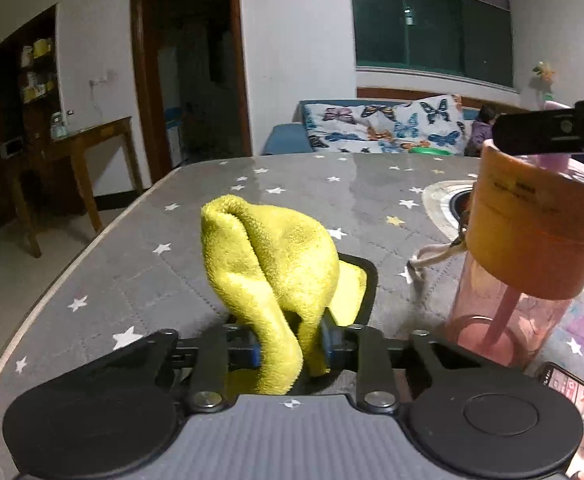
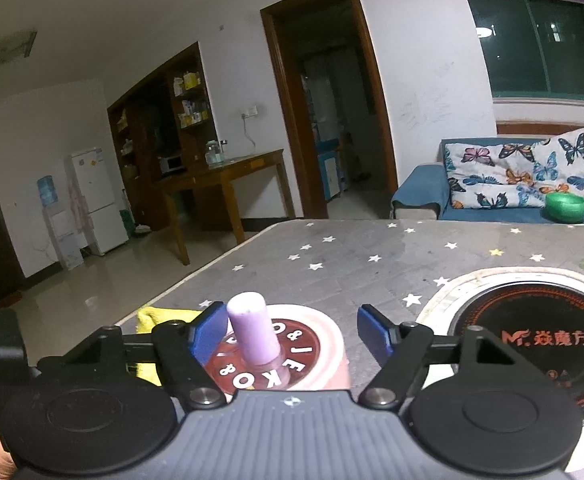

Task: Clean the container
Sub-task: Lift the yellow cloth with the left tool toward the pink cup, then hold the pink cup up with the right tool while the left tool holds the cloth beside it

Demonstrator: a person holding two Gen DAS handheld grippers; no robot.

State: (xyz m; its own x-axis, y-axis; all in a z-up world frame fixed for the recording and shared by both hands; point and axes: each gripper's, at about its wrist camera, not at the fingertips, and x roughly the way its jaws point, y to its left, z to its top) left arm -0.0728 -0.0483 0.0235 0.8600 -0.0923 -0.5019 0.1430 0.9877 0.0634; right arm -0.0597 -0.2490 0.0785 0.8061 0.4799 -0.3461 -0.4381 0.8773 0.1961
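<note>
Bottle (image 1: 532,248): it stands upright on the star-print table (image 1: 251,200), just beside your left gripper's cloth and right under your right gripper.

Bottle build: a clear pink plastic body, an orange lid band (image 1: 540,224), a purple spout (image 2: 253,332) on top, a straw inside and a cord loop (image 1: 436,254) at the neck. It looks nearly empty, so expect it to be light and easy to tip.

Bottle surface: I judge the smooth plastic slippery, more so once wiped damp (the table already shines as if wet).

Where to hold: take the broad lid band, which looks stiff; the thin clear wall below may flex, and the spout is too narrow to steady the bottle.

Right gripper (image 2: 292,338): your blue pads (image 2: 207,330) sit on either side of the lid top, the left one just beside the spout. I cannot tell whether they press on the lid's sides, since the rim hides the contact.

Left gripper (image 1: 289,346): your fingers are pinched narrow on the yellow cloth (image 1: 275,264), which bunches up above the pads.

Cloth: soft, fluffy and limp, so it will fold around the bottle's curve.

Nearby: an induction hob (image 2: 532,340) is set in the table close to the bottle, and a phone (image 1: 572,392) lies at the near edge.
</note>
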